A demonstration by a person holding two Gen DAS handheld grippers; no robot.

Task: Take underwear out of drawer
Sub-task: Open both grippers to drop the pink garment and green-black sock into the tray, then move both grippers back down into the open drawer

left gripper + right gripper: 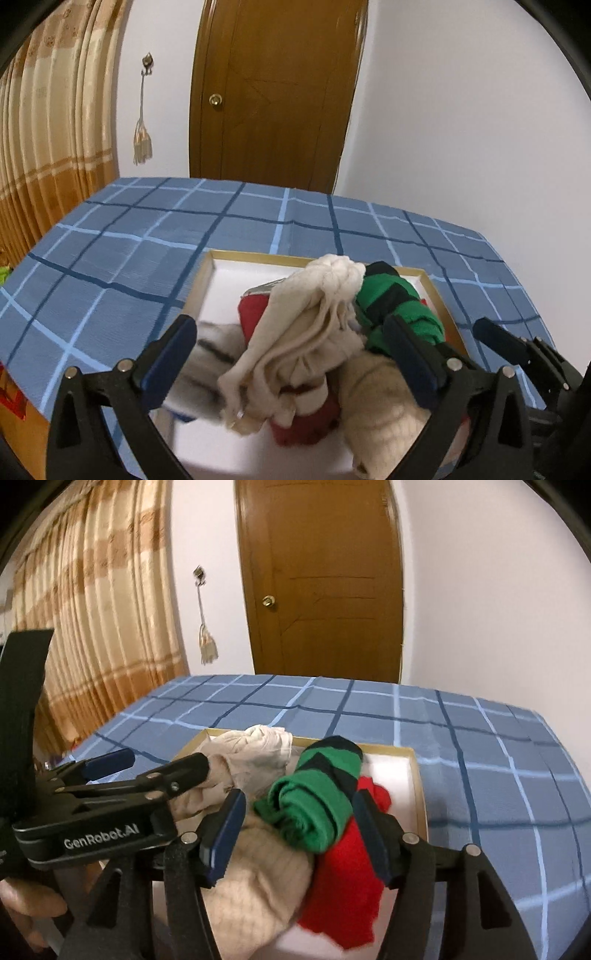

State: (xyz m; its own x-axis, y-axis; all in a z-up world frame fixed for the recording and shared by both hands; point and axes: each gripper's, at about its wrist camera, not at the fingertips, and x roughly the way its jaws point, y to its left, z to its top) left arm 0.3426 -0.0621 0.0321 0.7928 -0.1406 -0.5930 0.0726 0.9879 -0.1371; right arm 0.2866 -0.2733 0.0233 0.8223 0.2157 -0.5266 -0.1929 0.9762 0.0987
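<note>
Both claws stood open and empty over the drawer: the left gripper spread wide around a cream garment, the right gripper flanking a green-and-black striped roll. Underwear still lay heaped in that white tray on the blue checked bedspread, with red pieces beneath.

A blue checked bedspread is spread over the bed; behind it a brown door, striped curtains and a hung tassel are seen.
</note>
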